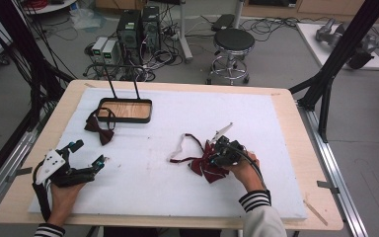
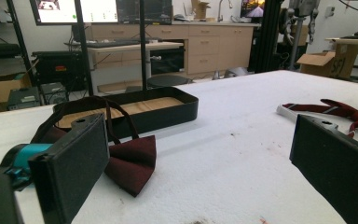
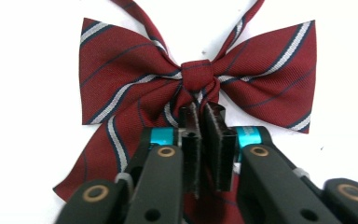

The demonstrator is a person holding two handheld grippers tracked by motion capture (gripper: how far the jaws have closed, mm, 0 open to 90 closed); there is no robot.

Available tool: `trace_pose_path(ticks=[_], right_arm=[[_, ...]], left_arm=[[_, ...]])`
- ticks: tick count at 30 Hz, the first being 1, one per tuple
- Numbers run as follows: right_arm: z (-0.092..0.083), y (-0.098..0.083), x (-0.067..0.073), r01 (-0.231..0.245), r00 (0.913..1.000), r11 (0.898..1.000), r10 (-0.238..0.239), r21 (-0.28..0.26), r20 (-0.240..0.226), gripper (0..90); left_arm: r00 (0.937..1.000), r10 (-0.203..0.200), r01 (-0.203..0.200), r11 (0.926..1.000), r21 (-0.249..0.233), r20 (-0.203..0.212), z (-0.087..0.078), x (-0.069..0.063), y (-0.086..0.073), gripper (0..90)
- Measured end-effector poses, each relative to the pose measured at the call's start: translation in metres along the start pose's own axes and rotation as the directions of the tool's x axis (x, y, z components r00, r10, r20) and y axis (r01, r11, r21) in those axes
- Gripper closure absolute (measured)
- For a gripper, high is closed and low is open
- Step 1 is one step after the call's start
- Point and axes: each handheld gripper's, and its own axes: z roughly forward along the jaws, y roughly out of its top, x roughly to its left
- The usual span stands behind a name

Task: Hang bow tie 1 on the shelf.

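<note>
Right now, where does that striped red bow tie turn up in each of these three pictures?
High view: striped bow tie right of centre, under the right gripper.
Left gripper view: its straps at the far right edge.
Right gripper view: centre, jaws shut on its fabric.
Shared landmark: the white table cover.

Black two-jaw left gripper (image 1: 88, 154) and right gripper (image 1: 220, 146) with teal fittings (brass-ringed screws), black-and-white striped cuffs (image 1: 254, 199)

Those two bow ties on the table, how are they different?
The near bow tie is striped red with white and dark lines; the far bow tie is plain dark maroon. The right tool is shut on the striped one; the plain one lies untouched beside the tray. Both have neck straps.
</note>
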Motion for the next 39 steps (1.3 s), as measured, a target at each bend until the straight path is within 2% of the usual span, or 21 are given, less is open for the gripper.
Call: trace_pose_path(ticks=[3, 12, 14, 20, 24, 25, 26, 27, 28, 31, 32, 34, 35, 36, 39], right_arm=[[0.000, 0.000, 0.000, -0.029, 0.9996, 1.000, 0.029, -0.001, -0.004, 87.0], [-0.003, 0.000, -0.001, -0.043, 0.9991, 0.999, 0.043, -0.028, -0.004, 87.1], [-0.005, 0.000, 0.000, -0.060, 0.9981, 0.997, 0.059, -0.051, -0.014, 87.1], [-0.007, 0.001, 0.000, -0.058, 0.9982, 0.994, 0.057, -0.094, -0.022, 87.1], [-0.011, 0.001, 0.004, -0.057, 0.9981, 0.985, 0.053, -0.164, -0.031, 87.1], [-0.011, 0.001, 0.004, -0.057, 0.9981, 0.985, 0.053, -0.164, -0.031, 87.1], [-0.011, 0.001, 0.006, -0.063, 0.9978, 0.979, 0.058, -0.194, -0.033, 87.1], [-0.011, 0.001, 0.006, -0.063, 0.9978, 0.979, 0.058, -0.194, -0.033, 87.1], [-0.012, 0.001, 0.007, -0.069, 0.9973, 0.972, 0.062, -0.225, -0.040, 87.1], [-0.013, 0.002, 0.009, -0.063, 0.9977, 0.967, 0.056, -0.246, -0.038, 87.1], [-0.015, 0.004, 0.011, -0.065, 0.9975, 0.957, 0.055, -0.283, -0.044, 87.1], [-0.017, 0.005, 0.013, -0.066, 0.9974, 0.944, 0.053, -0.322, -0.049, 87.1], [-0.017, 0.005, 0.013, -0.066, 0.9974, 0.944, 0.053, -0.322, -0.049, 87.1], [-0.020, 0.006, 0.013, -0.071, 0.9970, 0.928, 0.055, -0.366, -0.055, 87.1], [-0.022, 0.007, 0.014, -0.080, 0.9962, 0.908, 0.058, -0.412, -0.065, 87.1]], left_arm=[[1.0000, 0.000, 0.000, 1.0000, 0.000, 0.000, 0.000, 0.000, 0.000, 5.0], [1.0000, 0.004, -0.004, 1.0000, 0.001, 0.000, 0.000, 0.000, 0.000, 5.0], [1.0000, 0.004, -0.004, 1.0000, 0.001, 0.000, 0.000, 0.000, 0.000, 5.0], [1.0000, 0.002, -0.002, 1.0000, 0.000, -0.001, 0.000, 0.000, 0.000, 5.0], [1.0000, 0.005, -0.005, 1.0000, 0.002, -0.005, 0.000, 0.000, 0.000, 5.0], [1.0000, 0.008, -0.008, 1.0000, 0.003, -0.005, 0.000, 0.000, 0.000, 5.0], [1.0000, 0.008, -0.008, 1.0000, 0.004, -0.004, 0.000, -0.001, 0.000, 5.0], [1.0000, 0.007, -0.007, 1.0000, 0.004, -0.004, 0.000, 0.000, 0.000, 5.0], [1.0000, 0.002, -0.002, 1.0000, 0.002, -0.005, 0.000, 0.000, 0.000, 5.0], [1.0000, -0.005, 0.005, 1.0000, 0.003, -0.005, 0.000, 0.001, 0.000, 5.0], [1.0000, -0.008, 0.008, 1.0000, 0.002, -0.005, 0.000, 0.001, 0.000, 5.0], [1.0000, -0.005, 0.005, 1.0000, 0.003, -0.006, 0.000, 0.001, 0.000, 5.0], [1.0000, -0.003, 0.003, 1.0000, 0.003, -0.006, 0.000, 0.000, 0.000, 5.0], [1.0000, -0.002, 0.002, 0.9999, 0.012, -0.006, 0.001, 0.001, 0.000, 5.0], [1.0000, -0.007, 0.007, 0.9998, 0.020, -0.004, 0.002, 0.001, 0.001, 5.0]])
